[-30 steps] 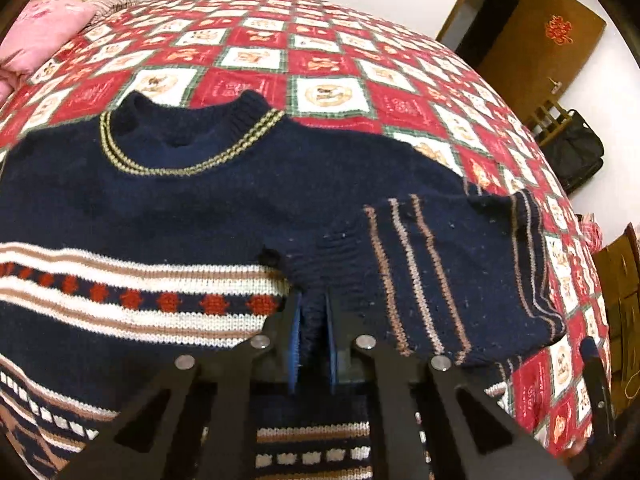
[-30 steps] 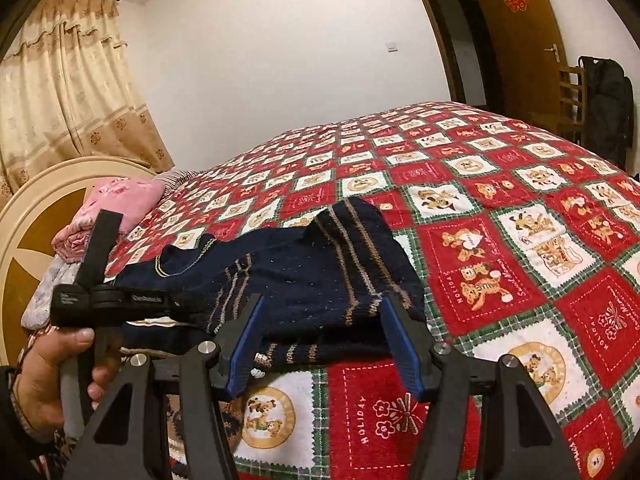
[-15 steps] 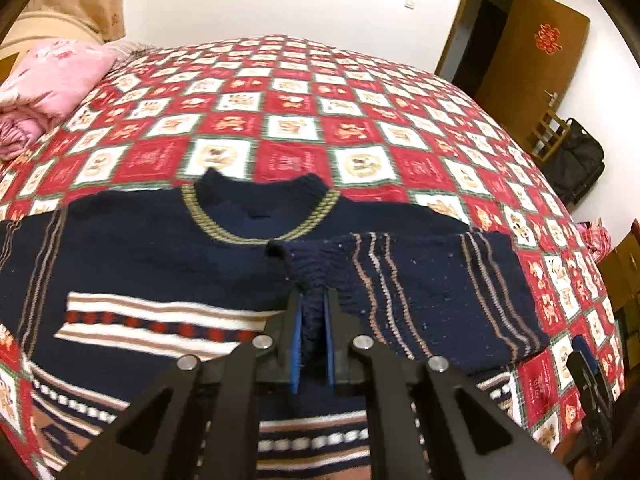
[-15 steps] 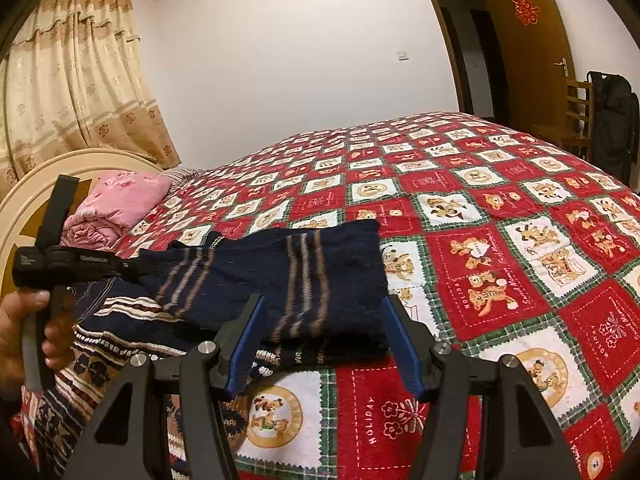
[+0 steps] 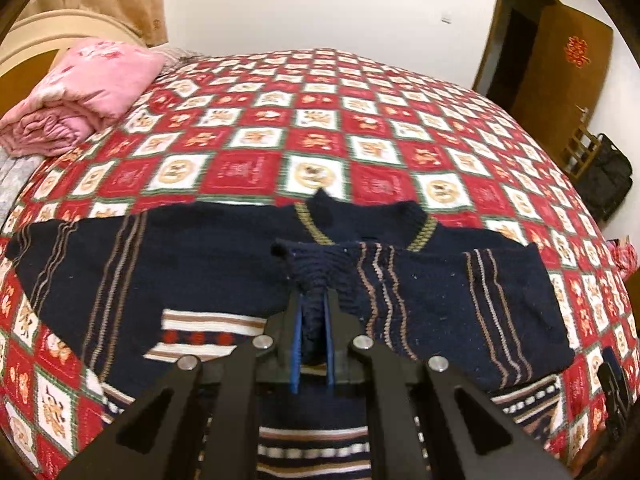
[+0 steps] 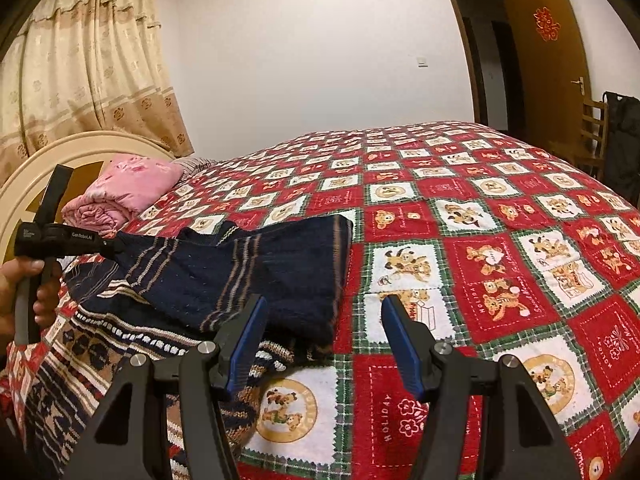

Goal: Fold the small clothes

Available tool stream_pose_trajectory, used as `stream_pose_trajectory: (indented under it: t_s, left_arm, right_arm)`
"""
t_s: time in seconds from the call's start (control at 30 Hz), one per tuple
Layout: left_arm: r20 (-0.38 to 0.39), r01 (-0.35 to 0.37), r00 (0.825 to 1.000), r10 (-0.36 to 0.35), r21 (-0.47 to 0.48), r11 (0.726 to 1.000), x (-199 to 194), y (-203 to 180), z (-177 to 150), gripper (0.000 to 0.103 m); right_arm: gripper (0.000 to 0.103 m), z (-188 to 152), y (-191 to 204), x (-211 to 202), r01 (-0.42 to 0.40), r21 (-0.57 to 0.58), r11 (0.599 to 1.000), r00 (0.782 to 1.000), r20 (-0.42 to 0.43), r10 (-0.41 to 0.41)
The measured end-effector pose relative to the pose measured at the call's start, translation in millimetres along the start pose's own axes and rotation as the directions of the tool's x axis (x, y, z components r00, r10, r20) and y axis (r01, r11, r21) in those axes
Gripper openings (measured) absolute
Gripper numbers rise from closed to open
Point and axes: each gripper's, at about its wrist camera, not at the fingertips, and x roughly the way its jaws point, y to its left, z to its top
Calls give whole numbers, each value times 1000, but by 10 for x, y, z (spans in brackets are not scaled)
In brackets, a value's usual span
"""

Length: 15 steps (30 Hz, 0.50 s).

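Observation:
A navy knitted sweater (image 5: 208, 264) with tan stripes and a patterned band lies flat on the bed; it also shows in the right wrist view (image 6: 256, 276). My left gripper (image 5: 312, 320) is shut on the cuff of the right sleeve (image 5: 460, 300) and holds it lifted, stretched across the sweater's chest. In the right wrist view the left gripper (image 6: 108, 246) pulls that sleeve to the left. My right gripper (image 6: 324, 344) is open and empty, hovering just above the sweater's right edge and the bedspread.
The bed has a red, white and green checked bedspread (image 6: 500, 280). A folded pink blanket (image 5: 80, 92) lies by the cream headboard (image 6: 60, 156). A brown door (image 6: 552, 52), a wooden chair (image 6: 592, 136) and a black bag (image 5: 608, 176) stand at the right.
My left gripper has lifted and drawn the sleeve cuff back and leftwards over the sweater's body, so more of the bed shows. The right gripper stayed open and hardly moved.

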Motion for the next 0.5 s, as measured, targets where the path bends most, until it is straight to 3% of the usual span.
stream_pose_trajectory:
  t_s: [0.5]
  left_arm:
    - [-56,-70,996,69,-30,997,383,356,-158,10]
  right_arm:
    - [61,-78,107,103,-19,-45,999,999,-47,17]
